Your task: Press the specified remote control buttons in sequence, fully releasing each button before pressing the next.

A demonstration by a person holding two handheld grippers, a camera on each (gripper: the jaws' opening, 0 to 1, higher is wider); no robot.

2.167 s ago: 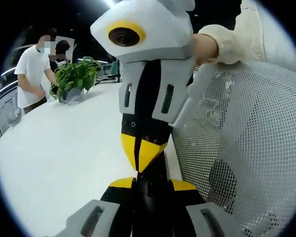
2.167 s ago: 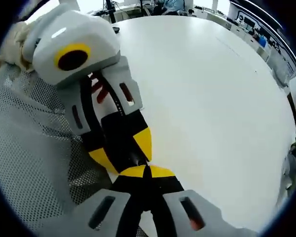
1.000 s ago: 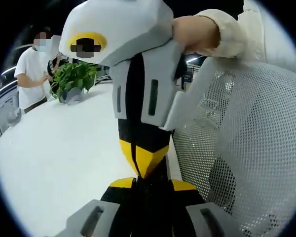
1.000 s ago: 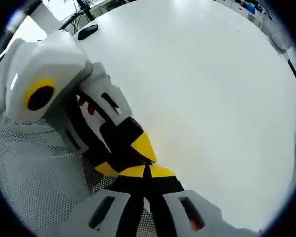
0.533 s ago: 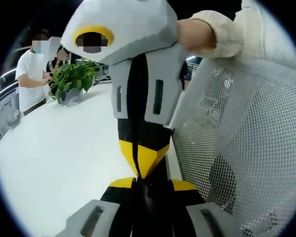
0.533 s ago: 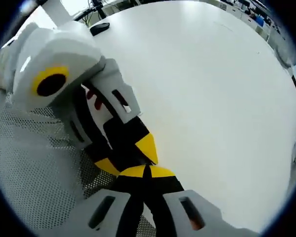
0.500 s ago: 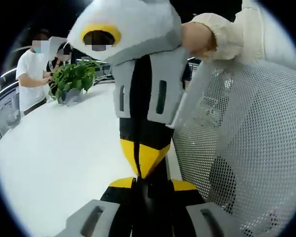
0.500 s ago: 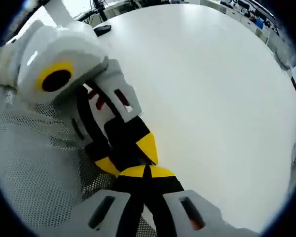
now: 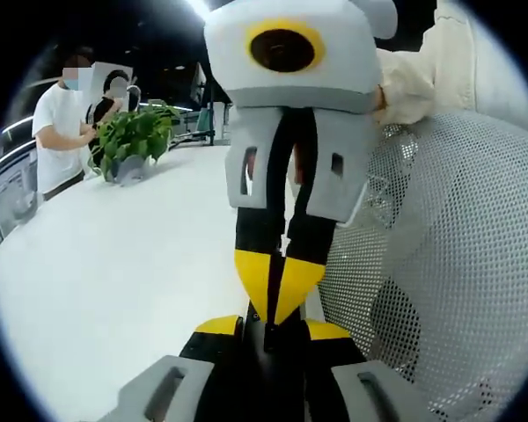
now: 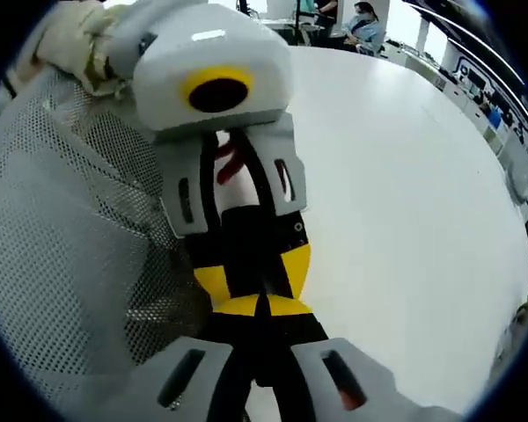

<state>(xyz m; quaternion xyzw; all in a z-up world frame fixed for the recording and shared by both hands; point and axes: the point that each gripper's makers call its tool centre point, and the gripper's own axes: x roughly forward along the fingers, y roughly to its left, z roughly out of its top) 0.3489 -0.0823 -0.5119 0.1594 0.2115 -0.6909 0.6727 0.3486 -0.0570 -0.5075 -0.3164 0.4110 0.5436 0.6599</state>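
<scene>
Left gripper (image 9: 266, 323) and right gripper (image 10: 262, 309): jaws pressed together, tips touching nose to nose above the white round table's (image 9: 114, 264) edge, beside a white mesh chair back (image 9: 440, 264).

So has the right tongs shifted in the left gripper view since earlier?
Yes. The right tongs swung rightward, away from the potted plant, toward the mesh chair.

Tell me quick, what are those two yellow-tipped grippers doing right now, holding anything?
Left gripper: shut, holding nothing, tips meeting the right gripper's tips.
Right gripper: shut, holding nothing, pointing back at the left one.
</scene>
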